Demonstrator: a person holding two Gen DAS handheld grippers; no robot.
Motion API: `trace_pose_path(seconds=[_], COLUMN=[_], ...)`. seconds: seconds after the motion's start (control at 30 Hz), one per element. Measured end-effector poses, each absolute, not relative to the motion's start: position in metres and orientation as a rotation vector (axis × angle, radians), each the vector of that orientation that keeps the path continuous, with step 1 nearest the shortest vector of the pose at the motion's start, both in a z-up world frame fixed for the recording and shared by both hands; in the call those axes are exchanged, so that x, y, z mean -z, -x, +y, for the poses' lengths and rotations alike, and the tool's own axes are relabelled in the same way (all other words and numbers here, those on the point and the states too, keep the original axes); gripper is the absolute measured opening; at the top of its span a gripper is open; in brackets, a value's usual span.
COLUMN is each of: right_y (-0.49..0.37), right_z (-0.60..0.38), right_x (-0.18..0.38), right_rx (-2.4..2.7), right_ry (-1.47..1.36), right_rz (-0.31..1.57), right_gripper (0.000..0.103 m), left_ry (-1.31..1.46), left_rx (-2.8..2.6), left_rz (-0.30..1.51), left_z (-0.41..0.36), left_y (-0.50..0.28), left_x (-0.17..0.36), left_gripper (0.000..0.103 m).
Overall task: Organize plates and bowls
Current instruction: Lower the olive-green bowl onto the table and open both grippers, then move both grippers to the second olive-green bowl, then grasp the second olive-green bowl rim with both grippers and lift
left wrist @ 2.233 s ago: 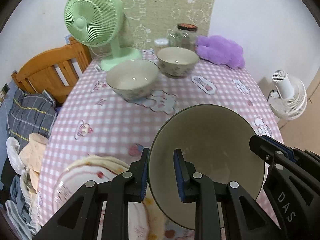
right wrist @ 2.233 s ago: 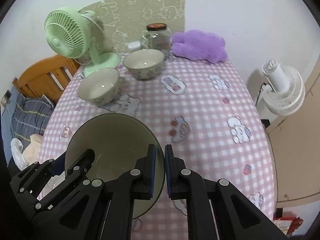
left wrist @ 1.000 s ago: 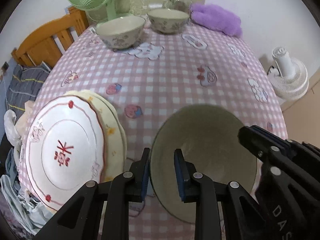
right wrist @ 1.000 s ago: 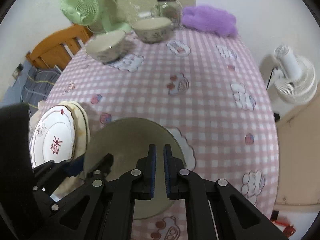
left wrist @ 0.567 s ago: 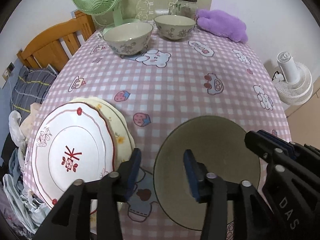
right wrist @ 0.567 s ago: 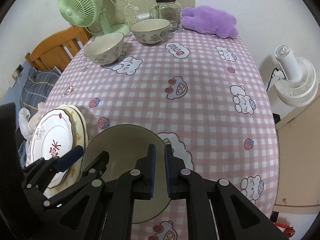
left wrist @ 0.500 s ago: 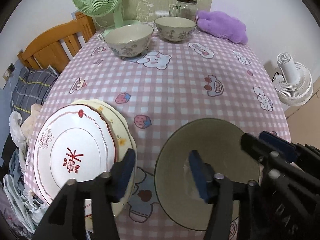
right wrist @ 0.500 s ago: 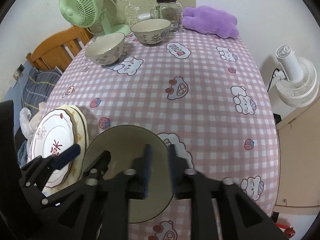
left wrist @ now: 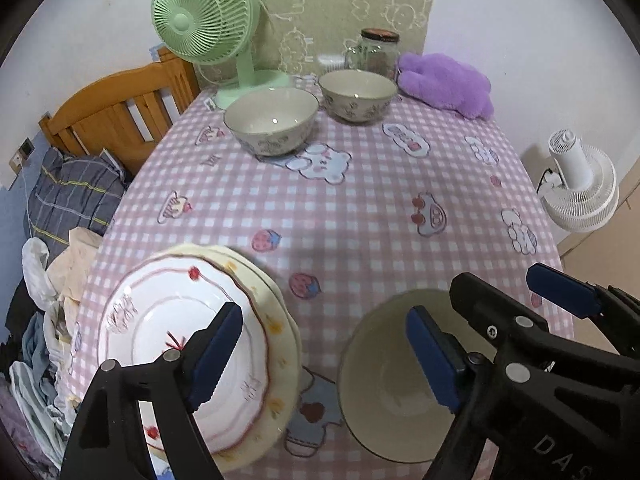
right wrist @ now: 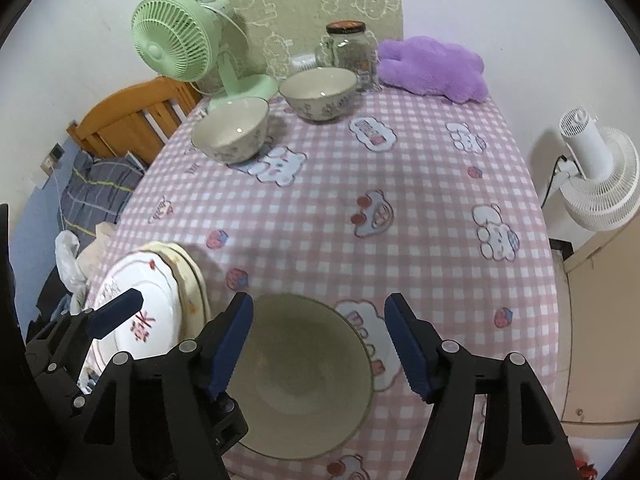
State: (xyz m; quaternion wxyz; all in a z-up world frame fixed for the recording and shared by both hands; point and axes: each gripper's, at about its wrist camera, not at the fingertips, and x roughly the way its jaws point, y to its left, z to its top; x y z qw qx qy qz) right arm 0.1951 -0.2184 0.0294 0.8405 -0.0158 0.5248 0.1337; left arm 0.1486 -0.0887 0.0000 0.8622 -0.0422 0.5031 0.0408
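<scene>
A large beige bowl (left wrist: 384, 380) (right wrist: 300, 380) sits upright on the pink checked tablecloth near the front edge. My left gripper (left wrist: 324, 354) is open, its jaws wide apart above the gap between the bowl and a stack of plates (left wrist: 188, 356) (right wrist: 148, 320) at the front left. My right gripper (right wrist: 320, 344) is open over the bowl and holds nothing; it also shows in the left wrist view (left wrist: 496, 304). Two patterned bowls stand apart at the far side, one left (left wrist: 270, 120) (right wrist: 230, 128) and one right (left wrist: 358, 94) (right wrist: 318, 92).
A green fan (left wrist: 204, 20), a glass jar (left wrist: 374, 54) and a purple plush (left wrist: 446, 82) stand at the table's far end. A wooden bed frame (left wrist: 116, 114) with clothes is to the left. A white fan (left wrist: 578, 186) stands on the floor at right.
Both grippers were shut on the big bowl's rim, lowered it onto the table at the front, then opened wide and let it go.
</scene>
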Motion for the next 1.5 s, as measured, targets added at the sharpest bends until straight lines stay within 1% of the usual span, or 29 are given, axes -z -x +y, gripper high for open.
trace_pose_path(seconds=[0.2,0.5,0.57,0.7,0.9,1.03,1.17,1.33,1.37,1.5], right_y=[-0.212,-0.254,-0.265,-0.290,-0.320,-0.337,-0.355,-0.378,-0.382,-0.396], right_z=[-0.189,-0.142,-0.130,-0.109,-0.085,-0.074,-0.064,-0.056,-0.055,-0.057], right_x=[-0.040,-0.051,-0.052,-0.056,-0.059,-0.055,-0.045,-0.024,-0.018,0.002], right_rx=[-0.264,-0.203,-0.181,-0.123,-0.076,-0.058,-0.036,0.012,0.021,0.043], right_ry=[0.049,0.018,0.014,-0.010,-0.021,-0.020,-0.014,-0.031,-0.026,-0.036], right_rz=[1.071,1.011,0.994,0.951,0.901,0.890,0.881,0.863,0.867,0.890], right_gripper=[0.071,0.071,0.071,0.072,0.072,0.072,0.072,0.072,0.072,0.071], left_ry=[0.062,0.025,0.000,-0.016,-0.013,-0.006,0.008,0.056,0.050,0.026], left_rx=[-0.069,-0.039,-0.036,-0.044,-0.033,-0.022,-0.031,-0.050,-0.049,-0.050], left_rz=[1.022,0.960,0.936,0.888,0.853,0.842,0.835,0.844,0.849,0.875], left_z=[-0.064,-0.017,-0.008,0.007,0.028,0.038,0.045,0.054,0.054,0.054], left_y=[-0.171,-0.221,-0.234,-0.258,-0.289,-0.307,-0.328,-0.352,-0.356,-0.372], left_x=[-0.010,-0.024,-0.027,-0.032,-0.032,-0.027,-0.014,0.010,0.015,0.035], left_gripper=[0.082,0.080,0.076,0.073,0.072,0.072,0.066,0.063,0.060,0.059])
